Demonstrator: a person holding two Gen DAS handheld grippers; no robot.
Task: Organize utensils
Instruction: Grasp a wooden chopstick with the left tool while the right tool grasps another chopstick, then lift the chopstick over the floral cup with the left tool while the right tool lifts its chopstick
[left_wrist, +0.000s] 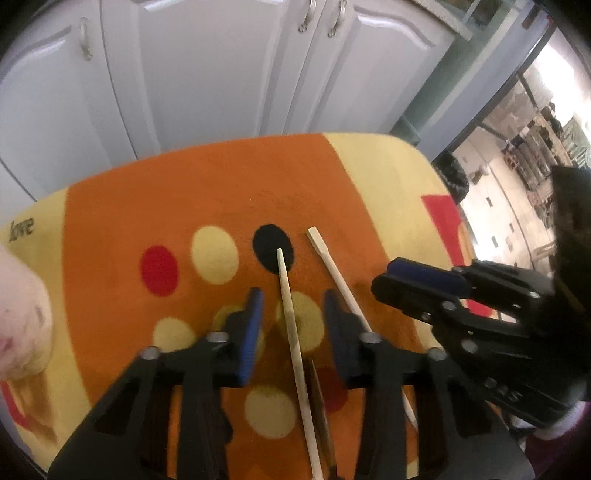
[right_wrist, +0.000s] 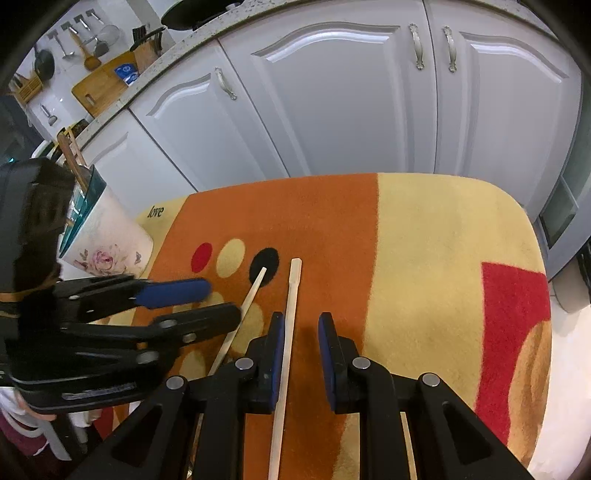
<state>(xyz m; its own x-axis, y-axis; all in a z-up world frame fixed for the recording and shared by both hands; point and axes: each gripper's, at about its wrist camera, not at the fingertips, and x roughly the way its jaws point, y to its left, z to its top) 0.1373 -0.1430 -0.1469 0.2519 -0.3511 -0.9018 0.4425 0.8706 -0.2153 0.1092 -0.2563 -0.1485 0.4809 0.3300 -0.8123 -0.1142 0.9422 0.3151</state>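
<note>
A mat (right_wrist: 424, 240) fills the lower half of the right wrist view, with cabinet doors (right_wrist: 332, 103) behind it across the top. On the mat, at centre, two wooden sticks lie side by side: a round-tipped stick (right_wrist: 251, 291) on the left and a flat-ended stick (right_wrist: 290, 314) on the right, apart at their far ends. At the left edge a utensil holder (right_wrist: 107, 236) stands on the mat's corner, with utensils in it. A countertop (right_wrist: 155, 62) runs across the upper left of the frame.
</note>
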